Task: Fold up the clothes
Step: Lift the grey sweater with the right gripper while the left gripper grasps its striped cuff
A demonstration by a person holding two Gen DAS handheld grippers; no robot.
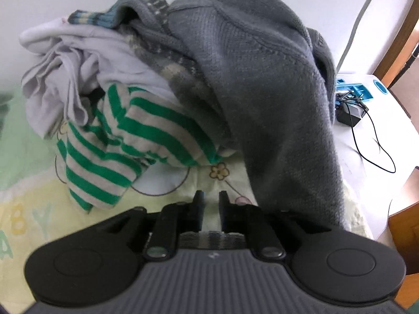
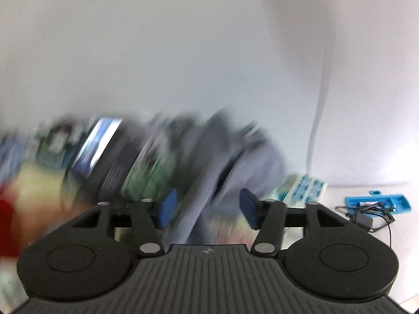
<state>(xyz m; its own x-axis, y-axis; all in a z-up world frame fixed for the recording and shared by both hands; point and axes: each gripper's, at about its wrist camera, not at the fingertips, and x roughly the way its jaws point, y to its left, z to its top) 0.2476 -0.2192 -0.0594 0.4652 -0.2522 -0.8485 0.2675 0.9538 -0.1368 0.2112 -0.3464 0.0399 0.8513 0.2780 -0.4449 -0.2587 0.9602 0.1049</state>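
The right wrist view is smeared by motion blur: behind the right tool (image 2: 207,209) only rough shapes read, a grey cloth mass, a green-striped patch and a dark slab with a bright screen-like face, none sharp enough to name. The grey fleece garment (image 1: 262,78) in the left wrist view is cut off at the top edge, and its lower end disappears behind the left tool's body, so whether it rests on that body cannot be told.

The fleece hangs or drapes as a long band, its long axis running from the top of the frame down toward the lower right. It lies over the right side of a heap of clothes on a pale printed blanket (image 1: 31,157). In the heap, a green-and-grey striped garment (image 1: 125,146) spills toward the camera, a crumpled pale lilac garment (image 1: 73,73) lies to its left, and a knit piece with blue-striped cuff (image 1: 102,19) sits at the back.

The left tool (image 1: 210,209) has its fingers close together with a narrow gap, gripping nothing. The right tool's blue pads (image 2: 167,206) stand wide apart; blurred grey cloth shows between them, and whether it touches them is unclear.

To the right, on a white desk (image 1: 379,120), lie a blue plastic part (image 1: 358,90) and a black adapter with cable (image 1: 351,116).
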